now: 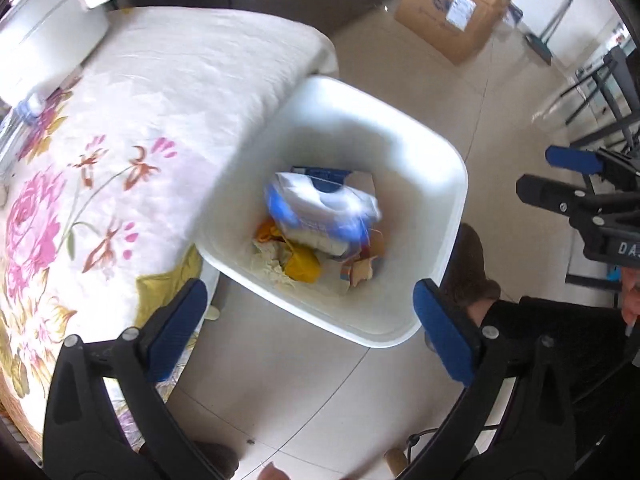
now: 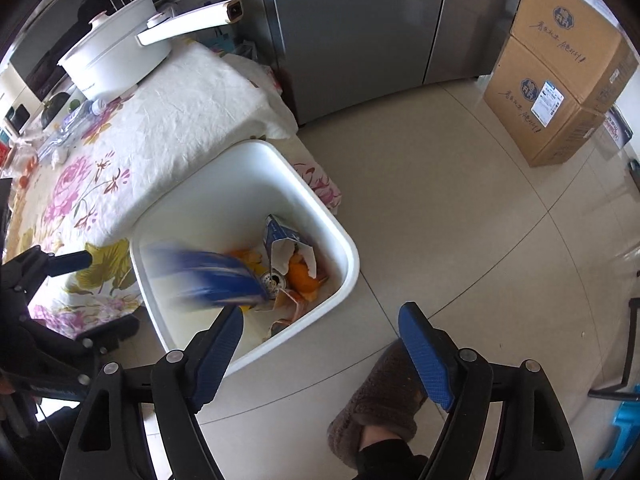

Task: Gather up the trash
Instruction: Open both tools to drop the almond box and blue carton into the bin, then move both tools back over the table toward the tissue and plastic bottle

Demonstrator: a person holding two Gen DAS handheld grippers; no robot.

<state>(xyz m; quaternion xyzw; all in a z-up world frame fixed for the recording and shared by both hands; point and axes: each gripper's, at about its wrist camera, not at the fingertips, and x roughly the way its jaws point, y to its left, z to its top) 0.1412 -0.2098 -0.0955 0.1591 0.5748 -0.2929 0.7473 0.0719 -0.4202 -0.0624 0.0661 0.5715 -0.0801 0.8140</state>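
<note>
right wrist view: the right gripper [image 2: 320, 344] is standing spread wide with nothing between its blue pads, pointing steeply down over the near rim of the white bin [image 2: 352, 256]. a blue-and-white wrapper [image 2: 208, 276], blurred with motion, is sitting just above and left of the left pad, inside the bin's mouth and touching neither pad; its long axis is running roughly left to right across this view. left wrist view: the same wrapper [image 1: 320, 212] is lying on top of orange peels [image 1: 302, 260] and a torn carton [image 1: 352, 180] inside the bin [image 1: 456, 204]. the left gripper [image 1: 308, 332] is likewise gaping, empty, hanging over the bin's near edge beside the floral tablecloth [image 1: 120, 160]. judging from this, the wrapper is already in the bin, nearer the right gripper; any further trash is probably lying back toward the table, to the left of both grippers.
</note>
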